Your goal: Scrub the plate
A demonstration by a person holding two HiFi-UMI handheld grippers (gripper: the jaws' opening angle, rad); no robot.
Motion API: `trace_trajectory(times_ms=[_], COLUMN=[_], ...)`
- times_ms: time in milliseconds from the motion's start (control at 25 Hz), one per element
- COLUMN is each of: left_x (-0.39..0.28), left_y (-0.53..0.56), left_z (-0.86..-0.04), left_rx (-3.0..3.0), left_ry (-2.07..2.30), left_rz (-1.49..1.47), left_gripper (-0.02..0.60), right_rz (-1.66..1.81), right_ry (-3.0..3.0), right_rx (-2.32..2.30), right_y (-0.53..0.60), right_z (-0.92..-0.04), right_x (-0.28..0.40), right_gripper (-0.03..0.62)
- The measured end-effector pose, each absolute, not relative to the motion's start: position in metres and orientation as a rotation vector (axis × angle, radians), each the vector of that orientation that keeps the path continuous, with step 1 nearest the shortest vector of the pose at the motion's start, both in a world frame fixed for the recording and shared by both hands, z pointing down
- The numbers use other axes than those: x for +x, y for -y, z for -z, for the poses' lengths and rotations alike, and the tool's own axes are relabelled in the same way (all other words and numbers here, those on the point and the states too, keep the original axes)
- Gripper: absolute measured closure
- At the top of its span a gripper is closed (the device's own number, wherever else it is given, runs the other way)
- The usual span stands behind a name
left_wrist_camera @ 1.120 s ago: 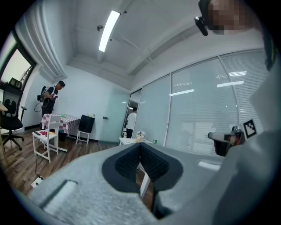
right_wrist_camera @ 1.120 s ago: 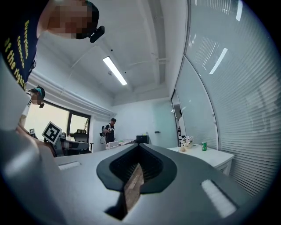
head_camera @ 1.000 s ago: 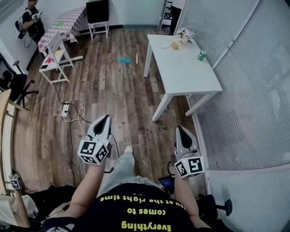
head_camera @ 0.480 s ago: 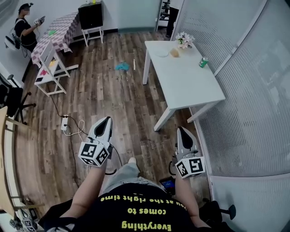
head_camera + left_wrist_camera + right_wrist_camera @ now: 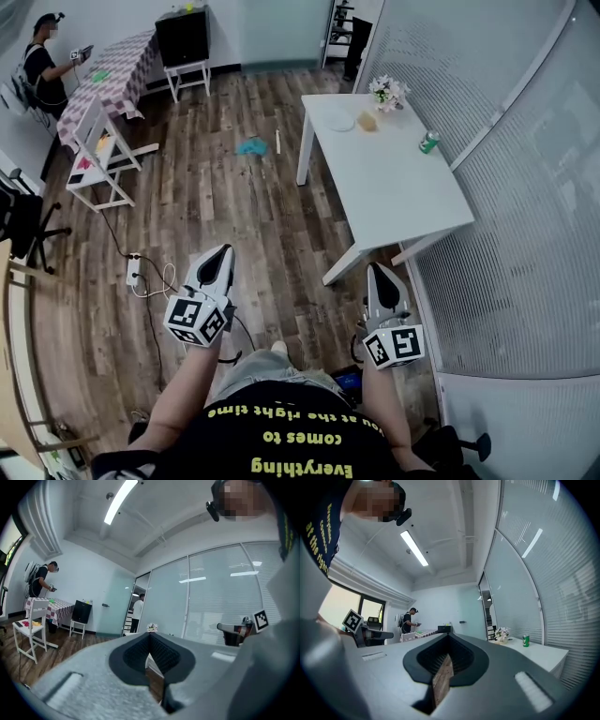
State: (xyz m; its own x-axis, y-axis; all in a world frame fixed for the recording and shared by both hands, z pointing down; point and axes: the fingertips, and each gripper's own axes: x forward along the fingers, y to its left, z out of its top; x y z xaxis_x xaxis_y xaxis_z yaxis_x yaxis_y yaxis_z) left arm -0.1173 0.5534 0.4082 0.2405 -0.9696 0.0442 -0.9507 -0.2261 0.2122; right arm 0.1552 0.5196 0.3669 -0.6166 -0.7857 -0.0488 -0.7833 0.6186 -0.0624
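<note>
Toward the upper middle of the head view, the plate (image 5: 340, 123) is lying at the far end of the white tabletop (image 5: 403, 187), just beside a small tan thing (image 5: 367, 120) and near a bunch of flowers (image 5: 387, 91). A green can (image 5: 429, 141) is standing further right. Over the last second the whole tabletop has been sliding down the frame toward me, and its near edge is now coming close above the right gripper (image 5: 379, 270), so I am reading this as the walk-up, not the scrubbing. The left gripper (image 5: 222, 251) and the right one are riding unchanged in the lower middle, both with jaws pressed together and nothing between them. The plate is lying well apart from both. I am judging that scrubbing is waiting on closing that gap and finding a scrubber, perhaps that tan thing, though I cannot tell what it is.
</note>
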Motion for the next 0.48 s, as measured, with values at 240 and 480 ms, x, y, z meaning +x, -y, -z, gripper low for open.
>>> trace_trajectory(times_ms=[240, 480], left_x=[-0.127, -0.133], left_y=[-0.535, -0.525], left_z=[-0.415, -0.421], left_rx=[2.306, 2.291], left_ry=[1.810, 1.808], left_rz=[0.136, 0.127], left_gripper=[0.581, 0.581], right_rz=[0.062, 0.061], right_ry=[-2.758, -2.766], right_rx=[-1.363, -1.366], right_y=[-0.501, -0.487], right_z=[-0.371, -0.372], right_x=[0.151, 0.147], right_gripper=[0.588, 0.588])
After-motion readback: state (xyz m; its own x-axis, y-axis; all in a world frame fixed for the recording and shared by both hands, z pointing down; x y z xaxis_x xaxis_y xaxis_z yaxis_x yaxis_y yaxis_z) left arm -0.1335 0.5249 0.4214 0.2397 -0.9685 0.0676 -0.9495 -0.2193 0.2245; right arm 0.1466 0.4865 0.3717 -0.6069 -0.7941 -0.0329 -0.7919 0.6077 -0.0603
